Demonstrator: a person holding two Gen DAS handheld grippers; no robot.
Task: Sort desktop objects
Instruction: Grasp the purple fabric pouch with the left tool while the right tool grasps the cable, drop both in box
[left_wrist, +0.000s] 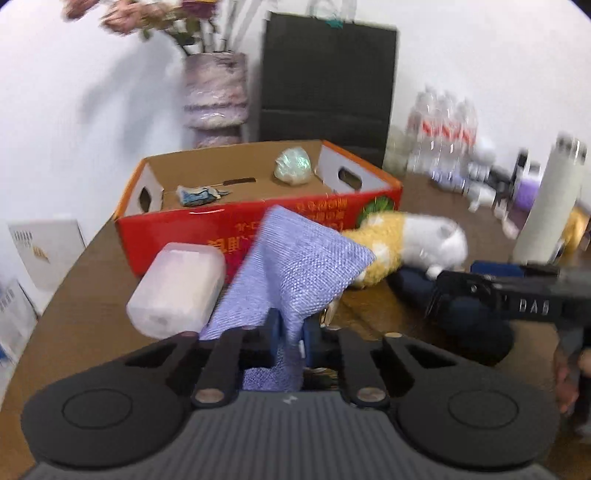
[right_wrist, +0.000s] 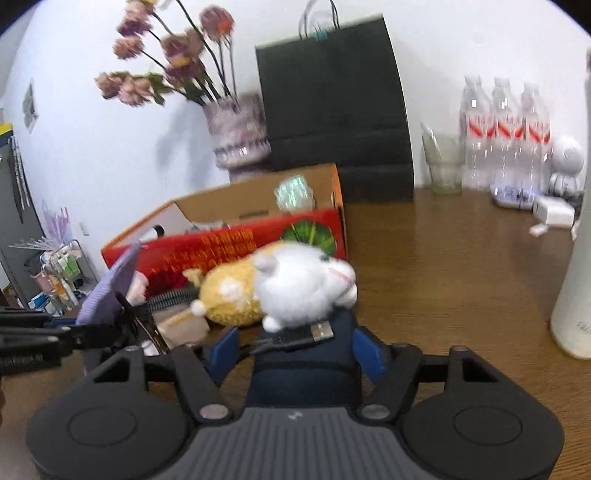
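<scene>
Woven lavender cloth (left_wrist: 295, 254); fluffy plush toy (right_wrist: 295, 284); glossy cardboard box (left_wrist: 236, 225)

Beyond my left claw, my right gripper (left_wrist: 532, 306) shows mirrored letters, roughly "DAS". The red box (left_wrist: 229, 236) ahead bears upside-down yellow characters, too blurred to read.

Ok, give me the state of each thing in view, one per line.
left gripper: shut on purple cloth, lifted
right gripper: around a dark blue object, grip unclear
red box: open-topped, items inside
plush toy: lying on its side
white bottle: upright
plastic case: closed, tilted
</scene>
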